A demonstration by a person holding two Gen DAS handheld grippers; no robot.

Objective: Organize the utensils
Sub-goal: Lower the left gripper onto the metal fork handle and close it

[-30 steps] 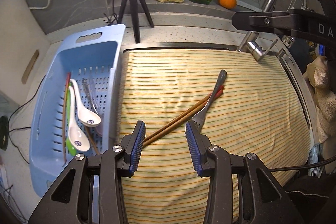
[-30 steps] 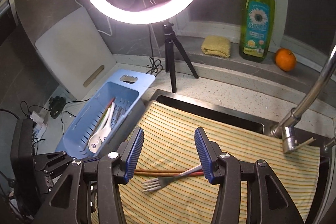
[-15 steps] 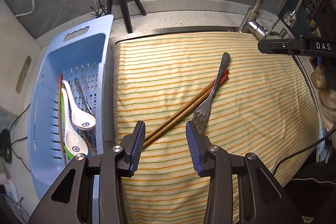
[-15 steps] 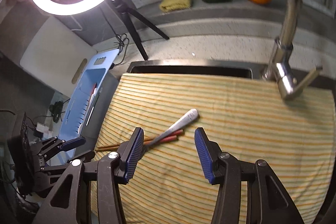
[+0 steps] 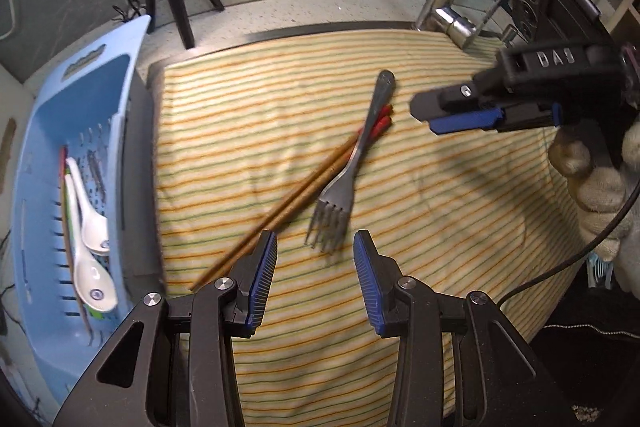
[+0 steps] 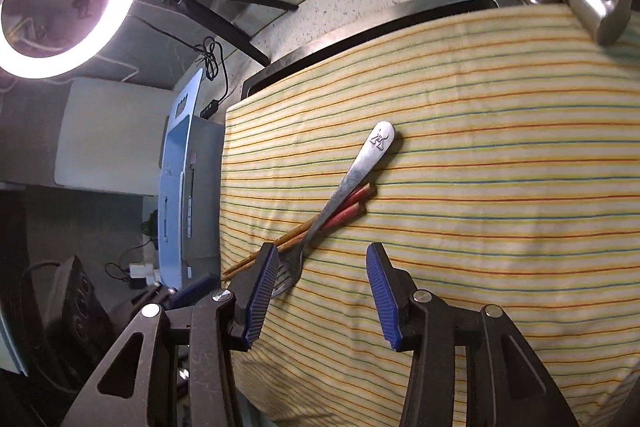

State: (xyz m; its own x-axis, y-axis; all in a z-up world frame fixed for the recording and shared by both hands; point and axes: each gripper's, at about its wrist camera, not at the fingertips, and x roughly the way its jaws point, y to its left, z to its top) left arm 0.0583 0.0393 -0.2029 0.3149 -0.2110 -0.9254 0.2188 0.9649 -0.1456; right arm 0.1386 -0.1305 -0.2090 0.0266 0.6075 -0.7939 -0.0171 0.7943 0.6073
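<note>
Both my grippers spread wide, holding nothing: left gripper (image 5: pixel 315 277), right gripper (image 6: pixel 322 290). Fork (image 5: pixel 354 165) lies across chopsticks (image 5: pixel 304 201) on striped cloth (image 5: pixel 460 195), at 12 o'clock from left gripper. Basket (image 5: pixel 30 155) with white spoons (image 5: pixel 88 239) at 9 o'clock.

left gripper (image 5: pixel 315 273) wide open w/ nothing in it, hovering just short of the fork (image 5: pixel 347 173) tines. fork lies across 2 red-tipped chopsticks (image 5: pixel 304 201) on the striped cloth (image 5: pixel 440 211). right gripper (image 5: pixel 460 113) near the fork handle, blue basket (image 5: pixel 36 195) w/ 2 white spoons (image 5: pixel 90 243) off to the left
</note>
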